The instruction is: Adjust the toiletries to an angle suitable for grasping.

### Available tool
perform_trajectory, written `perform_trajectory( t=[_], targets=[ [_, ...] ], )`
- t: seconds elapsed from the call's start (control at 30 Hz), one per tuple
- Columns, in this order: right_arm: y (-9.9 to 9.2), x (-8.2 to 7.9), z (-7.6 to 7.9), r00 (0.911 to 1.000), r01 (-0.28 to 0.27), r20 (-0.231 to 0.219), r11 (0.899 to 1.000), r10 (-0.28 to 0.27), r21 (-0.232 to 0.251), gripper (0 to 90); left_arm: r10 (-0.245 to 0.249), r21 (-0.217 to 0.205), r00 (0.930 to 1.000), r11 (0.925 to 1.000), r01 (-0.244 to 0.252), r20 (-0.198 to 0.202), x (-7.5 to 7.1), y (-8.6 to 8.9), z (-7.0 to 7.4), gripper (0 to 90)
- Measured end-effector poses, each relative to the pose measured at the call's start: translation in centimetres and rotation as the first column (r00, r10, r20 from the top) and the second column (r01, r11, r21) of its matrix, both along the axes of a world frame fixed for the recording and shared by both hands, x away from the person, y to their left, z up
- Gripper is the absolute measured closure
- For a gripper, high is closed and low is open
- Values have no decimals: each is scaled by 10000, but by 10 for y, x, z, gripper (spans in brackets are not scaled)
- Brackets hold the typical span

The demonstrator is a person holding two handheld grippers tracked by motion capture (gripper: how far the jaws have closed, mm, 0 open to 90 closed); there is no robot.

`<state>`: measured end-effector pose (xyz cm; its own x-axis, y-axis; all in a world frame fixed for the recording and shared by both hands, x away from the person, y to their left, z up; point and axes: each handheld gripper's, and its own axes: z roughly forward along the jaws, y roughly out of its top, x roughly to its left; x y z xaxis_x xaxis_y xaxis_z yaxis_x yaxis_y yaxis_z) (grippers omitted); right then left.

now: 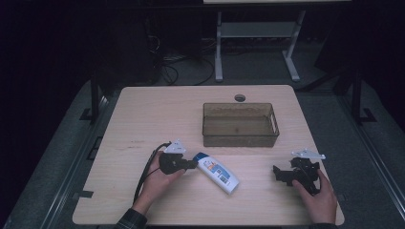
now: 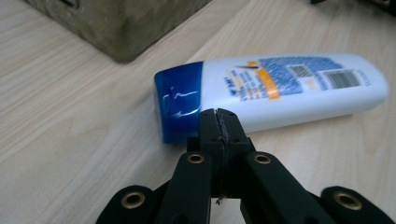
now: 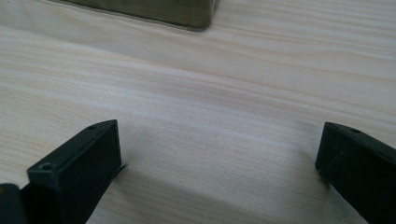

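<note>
A dim room with dark flooring and the legs of a white desk (image 1: 258,43) at the back is seen behind a pale wooden table (image 1: 143,114). A small round hole (image 1: 239,98) is cut into the table near its far edge. Just in front of that hole, a translucent brown bin (image 1: 240,125) is set on the wood, with nothing seen inside it; one of its corners is also caught at the top of both gripper views.

Nearer the person, a white bottle (image 1: 218,172) with a blue cap (image 2: 180,102) is laid flat on the table, its cap end pointed towards the left gripper (image 1: 192,164) and a printed label with a barcode turned up. The left gripper is held low at the cap, its jaws pressed together with nothing between them; in the left gripper view their tips are seen right at the cap's near edge, though actual contact cannot be told.

The right gripper (image 1: 278,174) is held well apart from the bottle, near the table's right edge, its jaws spread wide over bare wood.
</note>
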<state>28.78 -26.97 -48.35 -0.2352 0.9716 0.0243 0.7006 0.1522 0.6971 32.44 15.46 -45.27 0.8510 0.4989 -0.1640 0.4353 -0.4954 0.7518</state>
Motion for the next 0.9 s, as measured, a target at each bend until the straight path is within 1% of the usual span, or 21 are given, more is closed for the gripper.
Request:
perform_trajectory(
  t=[0.1, 0.13, 0.2, 0.43, 0.57, 0.63, 0.73, 0.9],
  targets=[
    [0, 0, 0, 10000, 1, 0, 10000, -1, 0, 0, -163, 13, 9999, 9999, 163, -17, -3, -3, 6, 899],
    [0, 0, 0, 10000, -1, 2, 10000, 1, -4, 0, -267, -80, 9996, 9996, 266, -36, -5, -5, 9, 899],
    [0, 0, 0, 10000, 0, 1, 10000, 0, 0, 0, -343, -122, 9994, 9993, 342, -85, -6, -8, 12, 899],
    [0, 0, 0, 10000, -1, 1, 10000, 1, -3, 0, -822, -190, 9966, 9964, 821, -61, -6, -26, 21, 899],
    [0, 0, 0, 10000, -2, 2, 10000, 2, -2, 0, -948, -235, 9955, 9952, 947, -9, -5, -35, 25, 899],
    [0, 0, 0, 10000, -1, 2, 10000, 1, 0, 0, -989, -330, 9951, 9945, 989, 35, -5, -39, 26, 899],
    [0, 0, 0, 10000, -1, 2, 10000, 1, -2, 0, -1143, -165, 9934, 9933, 1145, 77, -4, -48, 26, 899],
    [0, 0, 0, 10000, 0, 1, 10000, 0, -1, 0, -1437, -244, 9896, 9893, 1438, 52, -3, -64, 26, 899]
  ],
)
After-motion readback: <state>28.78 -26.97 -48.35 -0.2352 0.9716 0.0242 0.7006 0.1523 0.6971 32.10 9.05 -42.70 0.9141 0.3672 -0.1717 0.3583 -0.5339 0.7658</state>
